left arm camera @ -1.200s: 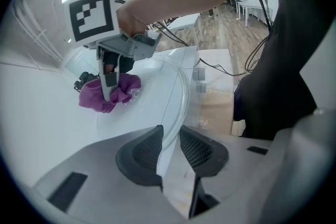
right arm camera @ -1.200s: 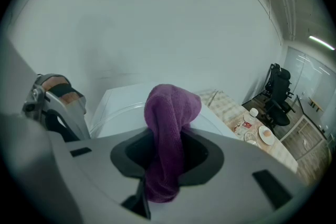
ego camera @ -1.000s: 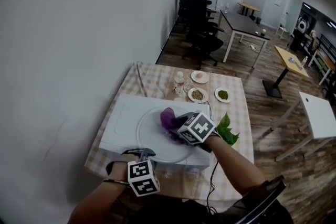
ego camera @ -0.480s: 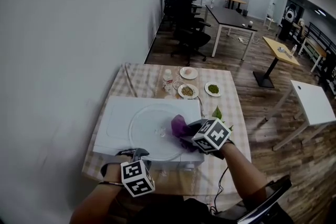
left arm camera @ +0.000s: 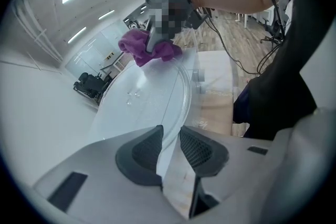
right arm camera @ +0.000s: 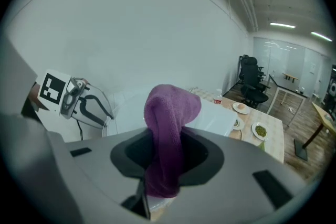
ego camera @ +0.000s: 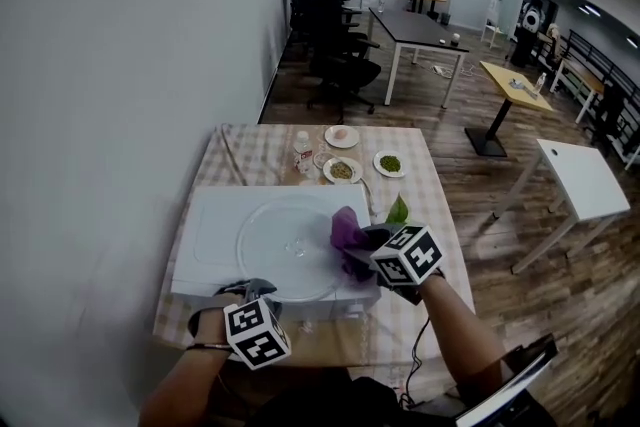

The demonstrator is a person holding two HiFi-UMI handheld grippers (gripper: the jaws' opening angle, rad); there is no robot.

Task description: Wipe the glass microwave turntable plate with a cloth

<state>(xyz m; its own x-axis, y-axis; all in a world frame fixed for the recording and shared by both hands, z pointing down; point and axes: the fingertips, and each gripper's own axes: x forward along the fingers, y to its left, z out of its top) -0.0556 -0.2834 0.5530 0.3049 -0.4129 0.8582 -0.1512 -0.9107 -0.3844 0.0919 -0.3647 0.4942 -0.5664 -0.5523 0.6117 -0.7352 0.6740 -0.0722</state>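
One wipe looks almost done: the right hand-held gripper, clamped on the purple cloth, has slid from the middle of the glass plate to its right edge. The left hand-held gripper points down, pinching the near rim of the plate, which lies on the white box.

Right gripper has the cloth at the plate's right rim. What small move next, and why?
Probably sweep the right gripper leftward across the glass plate: its purple cloth sits at the right rim, most glass lies left of it, and the left gripper grips the near rim.
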